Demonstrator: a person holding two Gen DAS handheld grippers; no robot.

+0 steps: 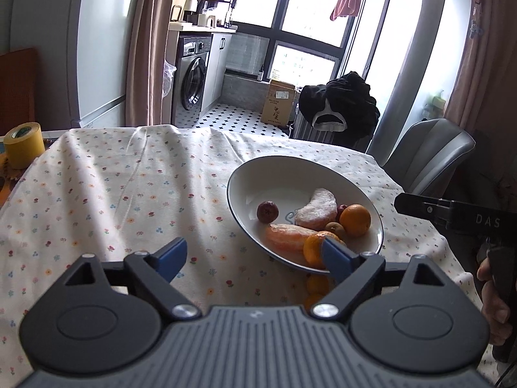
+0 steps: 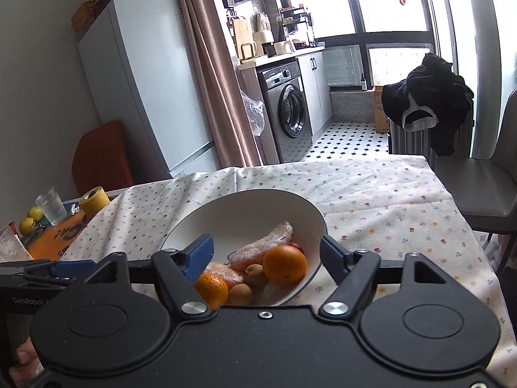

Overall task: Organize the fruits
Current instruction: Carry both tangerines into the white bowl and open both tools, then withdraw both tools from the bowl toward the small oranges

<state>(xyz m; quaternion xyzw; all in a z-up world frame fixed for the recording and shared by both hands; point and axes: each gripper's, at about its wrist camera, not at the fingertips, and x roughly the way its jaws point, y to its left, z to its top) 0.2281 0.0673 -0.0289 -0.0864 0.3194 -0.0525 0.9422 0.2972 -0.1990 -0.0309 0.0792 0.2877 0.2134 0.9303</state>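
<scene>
The fruit lies in a white bowl [image 1: 245,174] on the flowered tablecloth [image 1: 113,194]: two oranges [image 1: 355,220], two peeled pomelo wedges [image 1: 315,210], a dark red jujube [image 1: 267,211] and small brown longans [image 1: 334,228]. In the left wrist view the fruit is gathered in the bowl's near and right part.

The left gripper [image 1: 255,258] is spread wide and holds nothing. Its left blue fingertip [image 1: 173,257] is over bare cloth; its right one stands in front of the bowl's near rim, overlapping the nearer orange in the view, though contact cannot be told.

The right gripper [image 2: 266,255] is also wide open and empty, with the near part of the bowl framed between its fingertips [image 2: 198,253]. The larger orange [image 2: 284,264] and a longan [image 2: 239,293] sit between and just beyond the tips, untouched.

The right gripper's body reads "DAS" in the left view; the left one's reads "GenRobot" in the right view.

Further off on the table's left end stand a yellow tape roll [image 1: 24,145], a glass [image 2: 51,205] and two green fruits [image 2: 30,220].
</scene>
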